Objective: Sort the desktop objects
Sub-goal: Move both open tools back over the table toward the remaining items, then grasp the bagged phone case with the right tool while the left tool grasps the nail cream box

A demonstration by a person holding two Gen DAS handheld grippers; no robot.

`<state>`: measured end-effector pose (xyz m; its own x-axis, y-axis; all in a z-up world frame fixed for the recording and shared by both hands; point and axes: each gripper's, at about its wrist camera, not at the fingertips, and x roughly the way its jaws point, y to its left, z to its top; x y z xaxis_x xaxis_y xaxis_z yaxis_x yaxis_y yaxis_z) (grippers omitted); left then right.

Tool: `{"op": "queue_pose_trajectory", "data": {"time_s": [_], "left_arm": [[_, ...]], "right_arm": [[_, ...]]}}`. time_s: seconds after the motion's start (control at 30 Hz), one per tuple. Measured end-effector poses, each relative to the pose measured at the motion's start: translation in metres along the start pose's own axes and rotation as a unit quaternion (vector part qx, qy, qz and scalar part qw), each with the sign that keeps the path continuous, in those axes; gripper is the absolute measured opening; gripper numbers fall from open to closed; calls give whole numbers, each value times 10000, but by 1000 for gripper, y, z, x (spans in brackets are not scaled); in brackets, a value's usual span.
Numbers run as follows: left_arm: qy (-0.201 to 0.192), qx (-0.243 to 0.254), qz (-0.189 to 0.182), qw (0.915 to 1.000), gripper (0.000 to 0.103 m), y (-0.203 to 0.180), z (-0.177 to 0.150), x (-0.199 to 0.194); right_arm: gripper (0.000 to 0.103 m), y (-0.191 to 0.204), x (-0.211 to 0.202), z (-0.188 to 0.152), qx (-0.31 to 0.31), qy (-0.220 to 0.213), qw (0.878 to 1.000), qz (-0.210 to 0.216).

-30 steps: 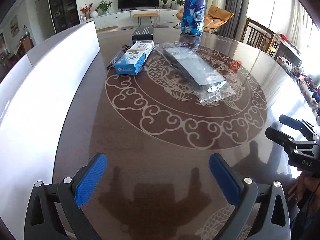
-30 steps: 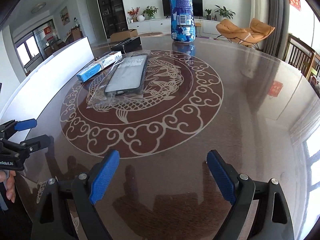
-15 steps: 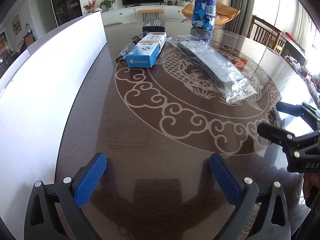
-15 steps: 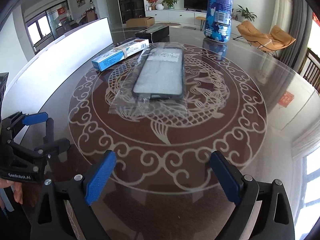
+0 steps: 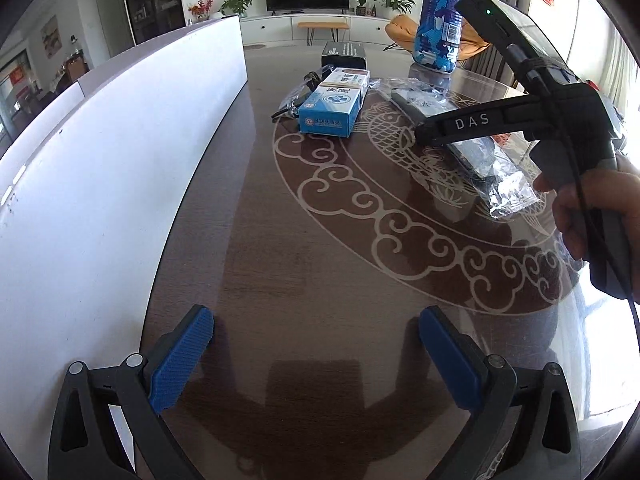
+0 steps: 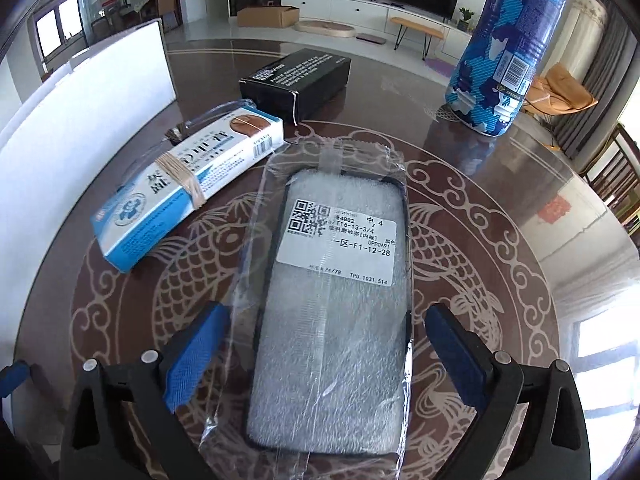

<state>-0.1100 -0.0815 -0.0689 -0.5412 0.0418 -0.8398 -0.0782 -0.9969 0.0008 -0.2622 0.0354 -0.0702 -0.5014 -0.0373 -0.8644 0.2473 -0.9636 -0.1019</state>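
- My right hand-held gripper (image 6: 320,356) has just been spreading wide and grips nothing; the bagged case (image 6: 336,304) lies mid-counter between its jaws, untouched, long axis running away from me.
- Left hand-held gripper (image 5: 312,354), released, sits farther off.

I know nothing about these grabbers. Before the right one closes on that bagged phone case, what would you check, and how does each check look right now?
1. Right gripper open wide: ok; its jaws have just been opening.
2. Bagged phone case between its blue pads: ok, no contact yet.
3. Pads clear of the blue-and-white box: ok.
4. Camouflage bottle upright, away from the case: ok.
5. Left gripper open, empty, out of the way: ok.
6. Pads low enough to catch the case: cannot tell.
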Motion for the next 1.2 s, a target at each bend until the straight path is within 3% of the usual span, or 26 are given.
{"op": "queue_pose_trajectory", "data": {"time_s": [0.13,0.2,0.23,0.3,0.37,0.63,0.8,1.1,1.13,1.17,1.2], "left_arm": [[-20,-29,21,10000,103,0,-1,0],[-45,-51,36,10000,103,1,-2,0],[-57,-58,40,10000,103,1,-2,0],[-82,-67,46,9999,103,0,-2,0],[-101,-80,54,9999,103,0,-2,0],[-121,-50,-1,9999,103,-7,4,4],[-131,371,-284,9988,103,-25,47,32],[-141,545,-417,9975,103,-33,127,81],[-177,539,-522,9970,101,-32,132,83],[-284,504,-622,9964,91,-31,136,82],[-413,504,-568,9963,58,-29,139,81]], "right_arm": [[103,-17,7,-4,454,-34,9985,301],[101,-24,5,-9,553,-148,9981,223],[98,-26,3,-12,535,-206,9981,222],[81,-32,-5,-18,542,-321,9978,215],[77,-41,-12,-26,553,-360,9976,228],[77,-81,-61,-122,620,-567,9964,136],[78,-94,-84,-165,701,-638,9954,113],[80,-92,-83,-167,667,-629,9957,126],[80,-93,-83,-166,667,-628,9957,127],[80,-93,-82,-166,667,-629,9957,127],[80,-93,-83,-166,667,-628,9957,127]]}}
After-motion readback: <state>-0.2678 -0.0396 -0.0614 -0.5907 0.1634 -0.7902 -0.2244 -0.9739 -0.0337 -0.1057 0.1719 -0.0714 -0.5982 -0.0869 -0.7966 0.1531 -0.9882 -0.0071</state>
